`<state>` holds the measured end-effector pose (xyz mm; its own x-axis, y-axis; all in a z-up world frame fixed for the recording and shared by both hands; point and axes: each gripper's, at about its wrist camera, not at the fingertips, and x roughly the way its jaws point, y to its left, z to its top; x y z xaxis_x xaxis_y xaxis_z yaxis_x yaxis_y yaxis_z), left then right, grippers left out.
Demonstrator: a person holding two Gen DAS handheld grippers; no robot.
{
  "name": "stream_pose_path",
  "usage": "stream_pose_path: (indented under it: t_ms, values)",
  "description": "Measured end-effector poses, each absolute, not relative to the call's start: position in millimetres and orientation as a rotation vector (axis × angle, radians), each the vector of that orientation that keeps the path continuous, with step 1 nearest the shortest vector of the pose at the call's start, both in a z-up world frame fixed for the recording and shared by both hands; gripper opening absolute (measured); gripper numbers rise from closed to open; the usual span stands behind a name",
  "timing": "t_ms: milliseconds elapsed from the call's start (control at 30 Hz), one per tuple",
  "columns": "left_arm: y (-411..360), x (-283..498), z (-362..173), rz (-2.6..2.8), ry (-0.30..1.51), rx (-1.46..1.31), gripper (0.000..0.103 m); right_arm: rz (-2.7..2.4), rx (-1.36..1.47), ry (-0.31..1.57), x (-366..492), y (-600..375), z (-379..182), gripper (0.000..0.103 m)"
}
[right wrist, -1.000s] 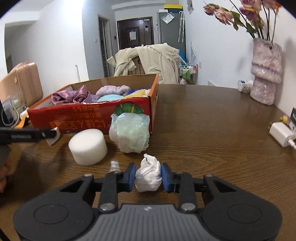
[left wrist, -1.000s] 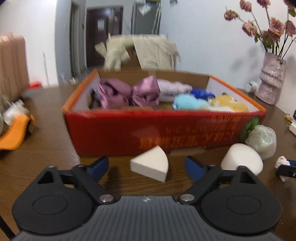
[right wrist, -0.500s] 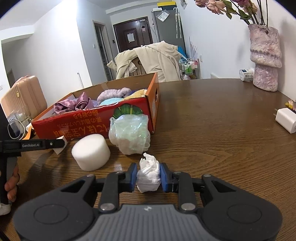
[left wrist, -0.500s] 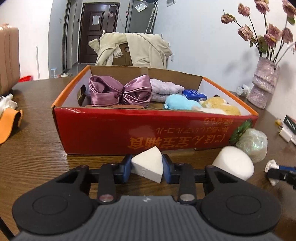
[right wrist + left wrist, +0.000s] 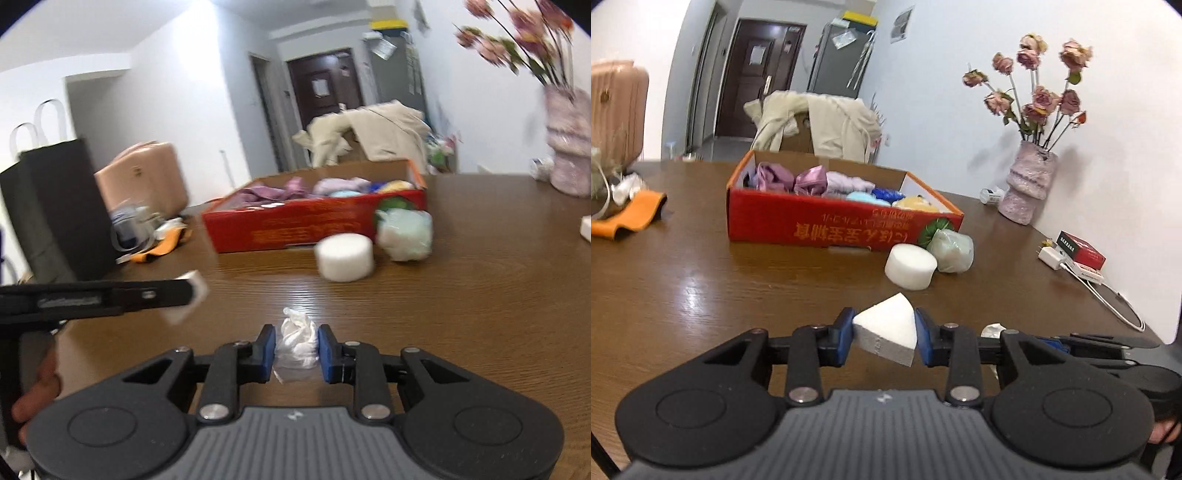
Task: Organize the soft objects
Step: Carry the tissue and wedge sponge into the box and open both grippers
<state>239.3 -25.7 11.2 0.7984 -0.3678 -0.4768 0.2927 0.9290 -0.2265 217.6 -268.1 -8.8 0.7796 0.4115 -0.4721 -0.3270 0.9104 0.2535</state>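
My left gripper [image 5: 885, 338] is shut on a white wedge sponge [image 5: 886, 332] and holds it above the table, well back from the red cardboard box [image 5: 827, 223]. The box holds several soft items, among them a purple satin bow [image 5: 792, 179]. My right gripper [image 5: 296, 350] is shut on a white crumpled cloth ball [image 5: 297, 345], also raised. A white round sponge [image 5: 911, 266] and a pale green mesh puff [image 5: 951, 250] lie on the table in front of the box. The left gripper with its wedge shows in the right wrist view [image 5: 192, 291].
A pink vase with dried roses [image 5: 1028, 192] stands at the back right. A white charger with cable [image 5: 1052, 256] and a red packet [image 5: 1080, 249] lie near the right edge. An orange cloth [image 5: 631, 218] lies at left. A black bag [image 5: 55, 206] stands at far left.
The left gripper closed on the wedge sponge, then both grippers lifted and pulled back from the box with their items. The box now looks farther away.
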Motion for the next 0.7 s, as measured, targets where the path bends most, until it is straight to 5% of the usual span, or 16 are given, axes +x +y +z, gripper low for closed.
stream_pose_path:
  t_ms: [333,700]
  values:
    - [-1,264,43,-0.423,0.473,-0.175,0.036,0.396,0.123,0.492,229,-248,24,0.024]
    - [-18,500,68,-0.449,0.599,-0.215,0.038,0.405,0.033,0.482,437,-239,80,0.025]
